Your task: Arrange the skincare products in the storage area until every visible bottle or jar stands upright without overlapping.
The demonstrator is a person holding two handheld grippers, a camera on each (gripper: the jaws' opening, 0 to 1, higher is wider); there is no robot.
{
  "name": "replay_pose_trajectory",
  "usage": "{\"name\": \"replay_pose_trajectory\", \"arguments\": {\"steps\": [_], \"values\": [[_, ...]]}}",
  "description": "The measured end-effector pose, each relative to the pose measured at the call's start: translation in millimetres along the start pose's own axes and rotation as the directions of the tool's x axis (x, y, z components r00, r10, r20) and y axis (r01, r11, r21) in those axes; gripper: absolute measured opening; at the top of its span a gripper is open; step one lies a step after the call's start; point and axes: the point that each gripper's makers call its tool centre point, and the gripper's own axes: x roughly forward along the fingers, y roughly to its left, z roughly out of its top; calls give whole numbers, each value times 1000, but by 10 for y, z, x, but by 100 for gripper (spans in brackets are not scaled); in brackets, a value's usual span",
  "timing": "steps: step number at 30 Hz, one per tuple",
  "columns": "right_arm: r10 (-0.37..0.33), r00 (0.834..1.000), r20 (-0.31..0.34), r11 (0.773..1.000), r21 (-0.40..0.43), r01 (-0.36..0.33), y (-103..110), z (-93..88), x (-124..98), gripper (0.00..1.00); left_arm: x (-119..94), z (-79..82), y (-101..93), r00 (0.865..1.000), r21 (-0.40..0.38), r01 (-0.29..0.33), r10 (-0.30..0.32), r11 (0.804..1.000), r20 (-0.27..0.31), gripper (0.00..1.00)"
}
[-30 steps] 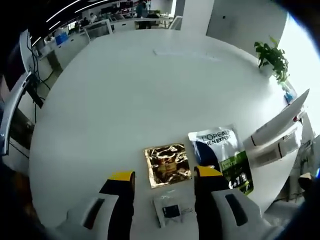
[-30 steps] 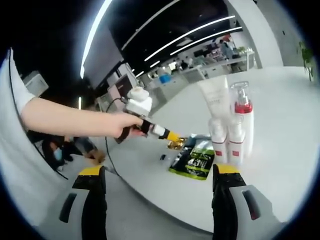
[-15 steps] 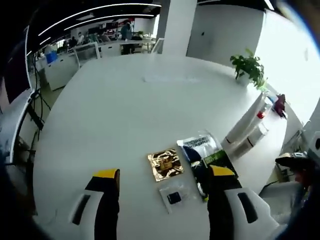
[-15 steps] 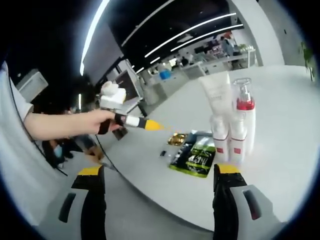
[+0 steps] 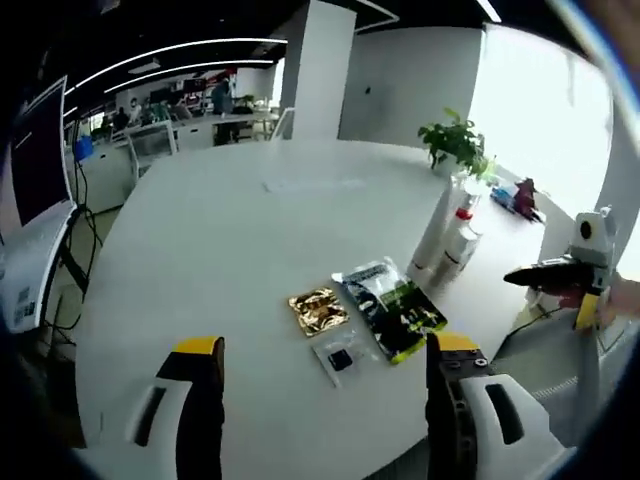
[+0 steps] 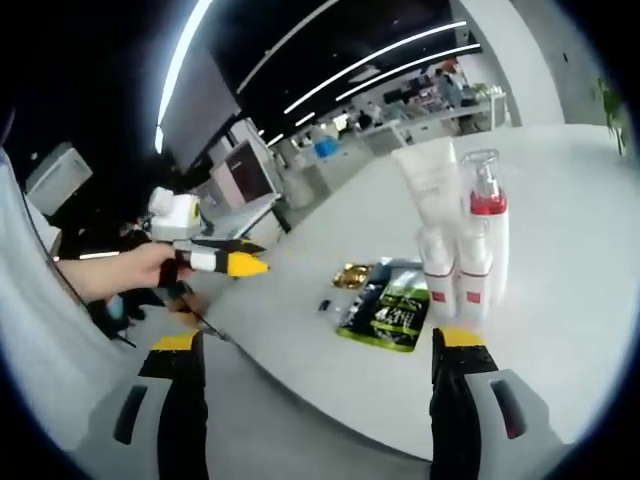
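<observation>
Both claws are hanging spread wide with nothing between the jaws. In the left gripper view the left gripper is sitting over the near edge of the round, glossy white table. Just past it a small clear sachet is lying flat, then a crinkly gold foil packet and a shiny green-and-black L'Oreal pouch at 1 o'clock. Further out at 2 o'clock a white tube and a red-collared pump bottle are standing upright, touching. The right gripper is hovering off the table edge.
</observation>
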Motion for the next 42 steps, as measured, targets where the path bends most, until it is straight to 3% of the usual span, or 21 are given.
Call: {"name": "replay_pose_trajectory", "arguments": {"steps": [10, 16, 19, 22, 26, 29, 33, 42], "values": [[-8, 999, -40, 1000, -20, 7, 15, -53, 19, 94, -314, -181, -138, 998, -9, 57, -57, 998, 23, 93], [-24, 999, -43, 1000, -19, 23, -16, -62, 16, 97, -451, -323, -184, 995, -48, 82, -79, 996, 57, 99], [-22, 999, -34, 1000, -4, 22, -17, -52, 19, 99, -489, -390, -214, 996, -27, 76, -75, 997, 52, 99], [-5, 1000, -27, 1000, 6, 5, -7, -34, 21, 100, -498, -407, -288, 995, -9, 82, -81, 997, 61, 99], [-2, 999, -36, 1000, 6, 2, 10, -50, 32, 100, -495, -423, -264, 994, -42, 88, -85, 995, 69, 99], [-5, 999, -47, 1000, 1, 5, 10, -63, 41, 99, -521, -343, -251, 990, -54, 82, -75, 995, 118, 99], [-9, 998, -58, 1000, -3, 9, 2, -78, 40, 99, -535, -333, -198, 988, -60, 80, -71, 995, 134, 99], [-18, 997, -76, 1000, -10, 17, -3, -104, 50, 99, -518, -340, -205, 988, -70, 89, -78, 994, 137, 98]]}}
